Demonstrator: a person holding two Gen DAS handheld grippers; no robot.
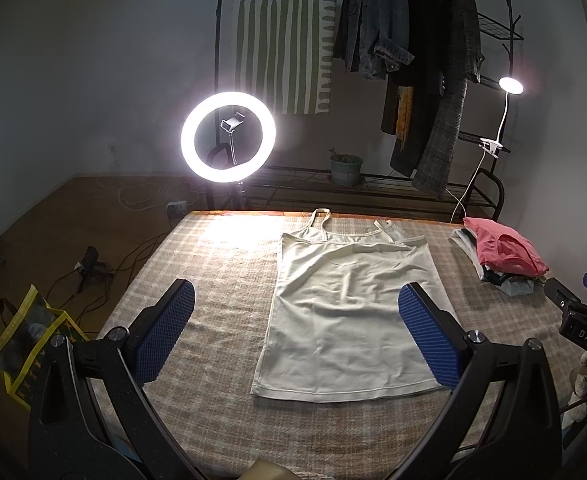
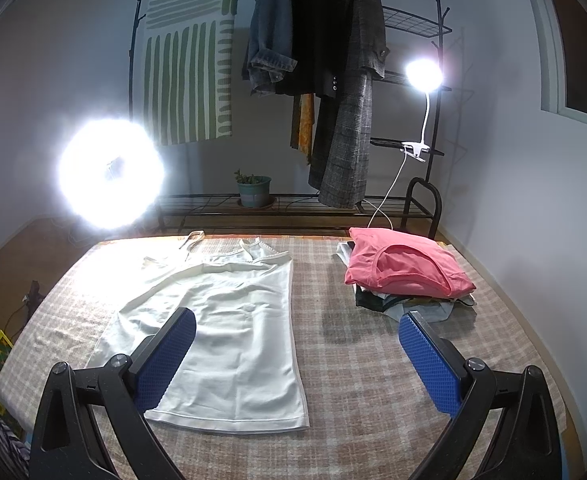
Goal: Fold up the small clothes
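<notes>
A cream strappy camisole (image 1: 345, 304) lies flat and spread out on the checked table cover (image 1: 213, 280), straps at the far edge, hem toward me. It also shows in the right wrist view (image 2: 229, 328). My left gripper (image 1: 297, 300) is open and empty, held above the hem end of the camisole. My right gripper (image 2: 297, 328) is open and empty, above the cover (image 2: 373, 360) just right of the camisole. Part of the right gripper's body (image 1: 581, 316) shows at the right edge of the left wrist view.
A pile of folded clothes topped by a pink garment (image 2: 405, 268) sits at the far right of the table, also in the left wrist view (image 1: 501, 252). A ring light (image 1: 228, 138), a clip lamp (image 2: 423, 74) and a clothes rack (image 2: 333, 80) stand behind. A yellow-trimmed bag (image 1: 25, 340) lies on the floor, left.
</notes>
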